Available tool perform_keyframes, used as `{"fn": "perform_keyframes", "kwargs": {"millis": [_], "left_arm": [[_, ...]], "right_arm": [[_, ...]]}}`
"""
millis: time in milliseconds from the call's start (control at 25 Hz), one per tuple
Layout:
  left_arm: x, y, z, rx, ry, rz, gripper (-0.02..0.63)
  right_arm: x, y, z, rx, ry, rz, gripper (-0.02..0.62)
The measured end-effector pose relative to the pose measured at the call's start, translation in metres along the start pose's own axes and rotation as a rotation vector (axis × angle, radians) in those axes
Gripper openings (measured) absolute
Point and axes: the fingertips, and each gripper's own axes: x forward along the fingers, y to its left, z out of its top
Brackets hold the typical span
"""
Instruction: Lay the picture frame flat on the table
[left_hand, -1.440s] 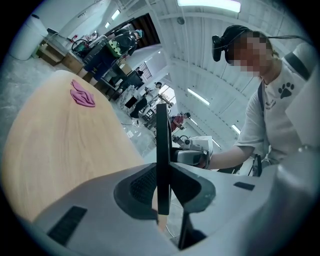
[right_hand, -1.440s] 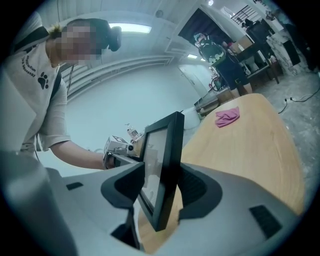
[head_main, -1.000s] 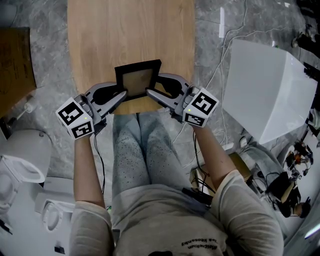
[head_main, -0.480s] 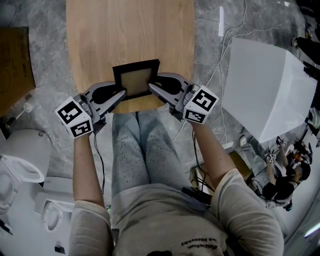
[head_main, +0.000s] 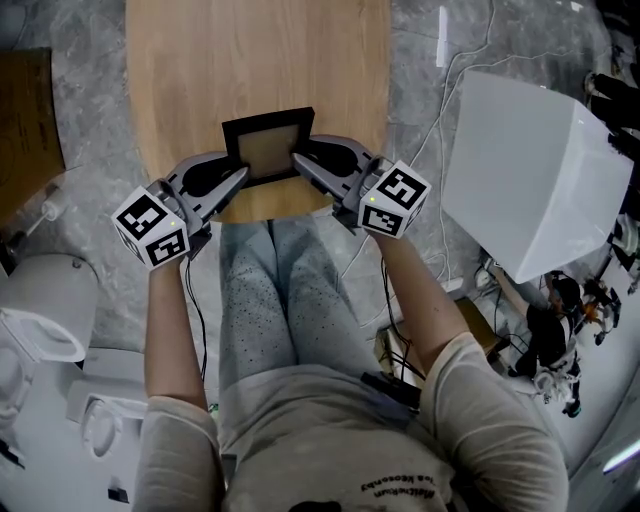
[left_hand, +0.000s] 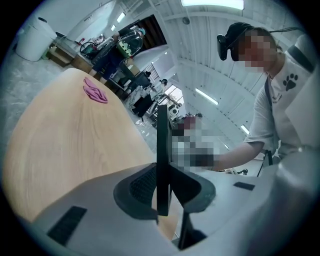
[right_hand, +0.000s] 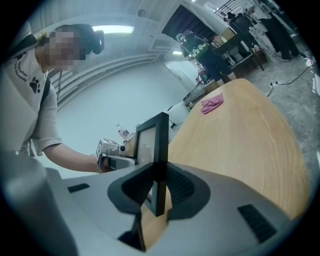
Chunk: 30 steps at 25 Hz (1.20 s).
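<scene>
The fingers of our left gripper (head_main: 238, 180) clamp the left edge of the black rectangular picture frame (head_main: 268, 150). The fingers of our right gripper (head_main: 300, 162) have just been closing and now clamp its right edge. The frame is held upright at the near end of the light wooden surface (head_main: 250, 60).

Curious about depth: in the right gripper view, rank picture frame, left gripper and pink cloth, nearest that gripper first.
1. Picture frame, between its jaws, which have just been closing.
2. Left gripper, beyond the frame, left.
3. Pink cloth, far end of table.
</scene>
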Motion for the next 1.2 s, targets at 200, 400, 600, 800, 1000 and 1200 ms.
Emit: {"fn": "perform_keyframes", "kwargs": {"millis": [200,400,600,800,1000,1200], "left_arm": [[0.005,0.009,-0.004,-0.003,0.009,0.019,0.080],[0.008,0.016,-0.009,-0.004,0.015,0.036,0.080],[0.012,0.022,-0.015,-0.009,0.019,0.049,0.081],[0.017,0.029,-0.020,-0.018,0.032,0.056,0.081],[0.020,0.042,-0.022,-0.034,0.043,0.069,0.081],[0.022,0.053,-0.024,-0.045,0.048,0.092,0.080]], "right_arm": [[0.003,-0.009,-0.005,0.012,0.009,-0.023,0.083],[0.006,-0.015,-0.010,0.011,0.027,-0.031,0.083],[0.008,-0.022,-0.016,0.015,0.038,-0.044,0.083],[0.010,-0.029,-0.021,0.023,0.051,-0.058,0.083],[0.017,-0.040,-0.024,0.045,0.066,-0.068,0.083],[0.023,-0.047,-0.026,0.054,0.074,-0.083,0.081]]}}
